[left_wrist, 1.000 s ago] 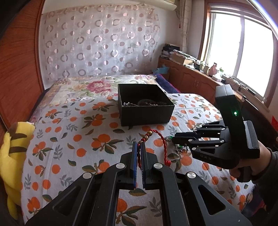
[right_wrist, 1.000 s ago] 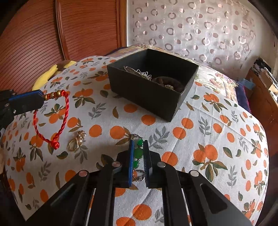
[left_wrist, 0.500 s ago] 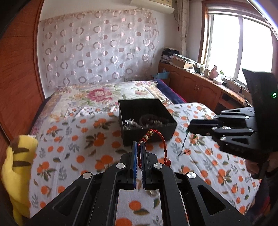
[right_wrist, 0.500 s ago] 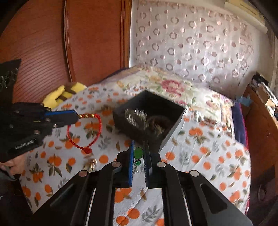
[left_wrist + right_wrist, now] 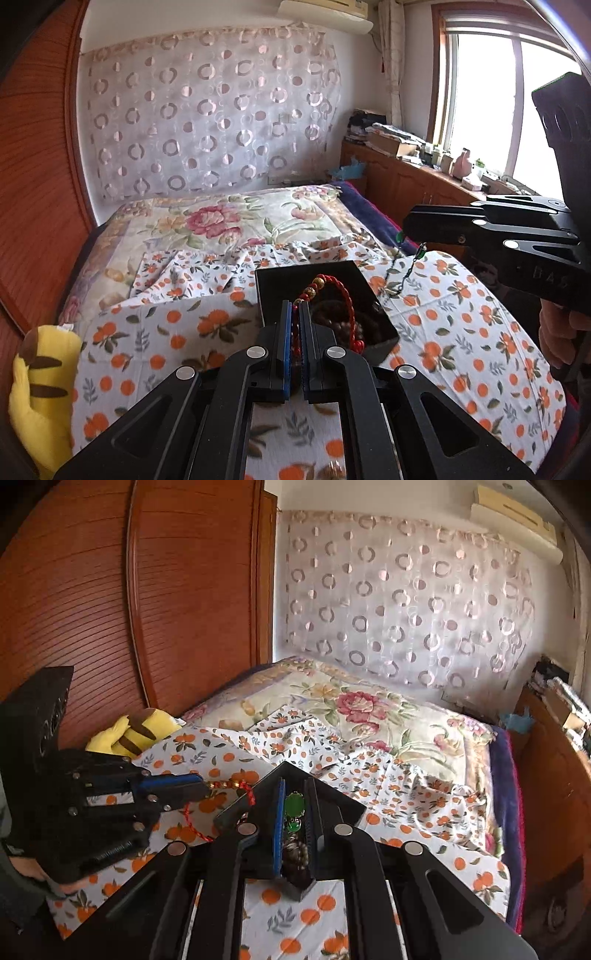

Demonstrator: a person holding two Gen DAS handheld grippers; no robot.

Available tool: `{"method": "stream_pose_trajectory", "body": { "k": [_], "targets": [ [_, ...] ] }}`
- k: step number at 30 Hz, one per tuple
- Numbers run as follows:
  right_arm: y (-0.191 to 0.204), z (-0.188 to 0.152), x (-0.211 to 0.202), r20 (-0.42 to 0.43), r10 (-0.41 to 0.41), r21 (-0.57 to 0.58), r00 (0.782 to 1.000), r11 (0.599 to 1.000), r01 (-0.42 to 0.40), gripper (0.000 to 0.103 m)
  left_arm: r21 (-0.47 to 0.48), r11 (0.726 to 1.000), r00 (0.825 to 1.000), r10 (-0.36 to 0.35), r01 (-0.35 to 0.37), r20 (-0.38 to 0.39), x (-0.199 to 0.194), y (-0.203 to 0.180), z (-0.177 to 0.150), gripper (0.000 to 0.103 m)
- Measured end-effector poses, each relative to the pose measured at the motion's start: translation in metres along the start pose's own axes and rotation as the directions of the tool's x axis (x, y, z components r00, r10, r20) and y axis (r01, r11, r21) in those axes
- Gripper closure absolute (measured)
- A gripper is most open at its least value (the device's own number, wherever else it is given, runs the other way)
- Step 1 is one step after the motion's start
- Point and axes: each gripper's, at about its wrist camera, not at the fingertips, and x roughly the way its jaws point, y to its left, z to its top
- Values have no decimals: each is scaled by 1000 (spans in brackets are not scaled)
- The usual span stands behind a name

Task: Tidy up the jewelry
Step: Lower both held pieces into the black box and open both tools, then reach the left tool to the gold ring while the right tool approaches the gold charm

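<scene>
Wall: white, sheer ring-patterned curtain [image 5: 207, 122] | Left: ribbed wooden wardrobe [image 5: 110, 602] | Right: bright daylight window [image 5: 487, 103] above cluttered wooden cabinet [image 5: 399, 181] | Top: air conditioner [image 5: 325, 11] | Centre: bed [image 5: 236, 221], floral cover

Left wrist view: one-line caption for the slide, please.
Left gripper holds a red cord bracelet over the black box; right gripper dangles a green-stone chain beside it.

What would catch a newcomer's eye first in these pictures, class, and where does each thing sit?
The red cord bracelet with gold beads, pinched in the left tool, hangs above the black box on the orange-print bedspread. The right tool grips a green-stone necklace, also over the box. A yellow plush toy lies at the bed's left edge.
</scene>
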Motion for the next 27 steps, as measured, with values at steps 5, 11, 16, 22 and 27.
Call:
{"method": "stream_pose_trajectory", "body": {
  "k": [5, 11, 16, 22, 27],
  "targets": [
    [-14, -3, 28, -31, 36, 63, 999, 997, -34, 89, -5, 1000, 1000, 3, -4, -30, 28, 1, 3, 100],
    [-22, -16, 40, -39, 46, 110, 998, 993, -41, 89, 2, 1000, 999, 7, -7, -41, 50, -2, 9, 100],
    [-20, -31, 31, -37, 33, 114, 999, 993, -29, 89, -14, 1000, 999, 17, -18, -45, 49, 0, 7, 89],
    [-3, -59, 16, -37, 34, 102, 999, 994, -30, 85, -12, 999, 998, 41, -41, -48, 20, 6, -17, 76],
    [13, -85, 4, -40, 47, 113, 998, 993, -42, 83, -6, 999, 997, 43, -43, -63, -5, 6, -43, 67]
  ]
}}
